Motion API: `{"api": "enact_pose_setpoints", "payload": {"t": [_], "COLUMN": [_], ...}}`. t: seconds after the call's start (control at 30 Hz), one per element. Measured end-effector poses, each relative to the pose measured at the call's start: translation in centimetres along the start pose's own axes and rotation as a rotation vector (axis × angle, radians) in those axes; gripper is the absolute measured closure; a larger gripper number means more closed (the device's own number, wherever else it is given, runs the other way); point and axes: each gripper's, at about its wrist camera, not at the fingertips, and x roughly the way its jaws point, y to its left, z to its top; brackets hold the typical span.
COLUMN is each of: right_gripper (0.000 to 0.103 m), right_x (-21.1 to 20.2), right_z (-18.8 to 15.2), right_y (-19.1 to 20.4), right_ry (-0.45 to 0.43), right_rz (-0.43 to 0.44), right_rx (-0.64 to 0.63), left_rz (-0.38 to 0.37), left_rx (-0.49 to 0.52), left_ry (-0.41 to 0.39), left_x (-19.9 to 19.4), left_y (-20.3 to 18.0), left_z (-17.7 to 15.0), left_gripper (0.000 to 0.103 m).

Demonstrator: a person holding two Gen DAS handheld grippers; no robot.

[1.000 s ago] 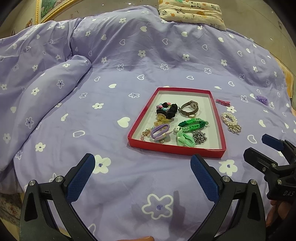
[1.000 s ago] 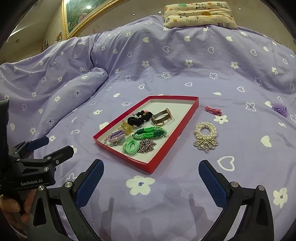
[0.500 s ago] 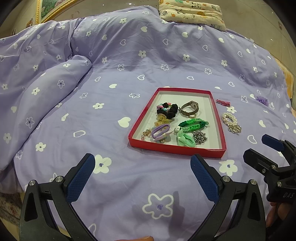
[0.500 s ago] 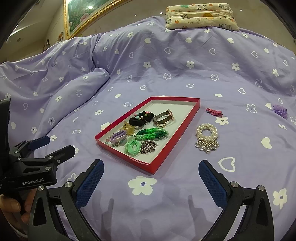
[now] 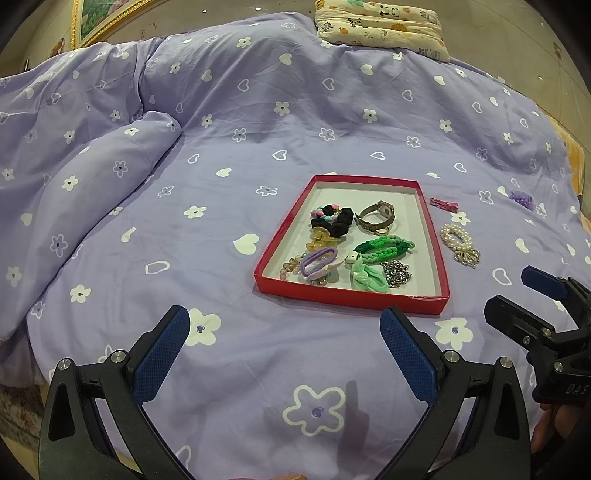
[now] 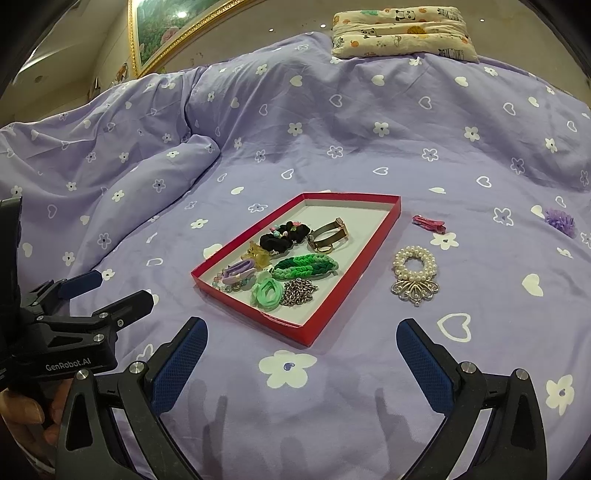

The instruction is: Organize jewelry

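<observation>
A bed fills the room, covered by a lilac quilt (image 5: 258, 110) printed with white flowers and hearts, bunched into a fold at the left edge. A cartoon-print pillow (image 6: 400, 31) lies at the far edge. A gold-framed picture (image 6: 162, 33) hangs on the beige wall (image 5: 498, 22).

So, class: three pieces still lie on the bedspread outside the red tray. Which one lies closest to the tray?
The pink hair clip, just beside the tray's far corner; the pearl bracelet sits slightly farther out, the purple flower much farther.
</observation>
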Motion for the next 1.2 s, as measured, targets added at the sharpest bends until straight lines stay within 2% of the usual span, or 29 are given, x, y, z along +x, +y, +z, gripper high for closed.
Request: {"api": "enact_pose_setpoints", "payload": {"t": [1.2], "right_gripper": [0.000], "right_x": [-0.08], "right_z": [-0.09], "right_y": [0.18], "right_ry": [-0.004], "right_rz": [0.015], "right_rx": [0.001], "left_rz": [-0.007], "left_rx": [-0.011], "left_ry": [0.005], "left_x": [0.91], "left_y": [0.69], "left_z": [0.00], "left_gripper": [0.000]}}
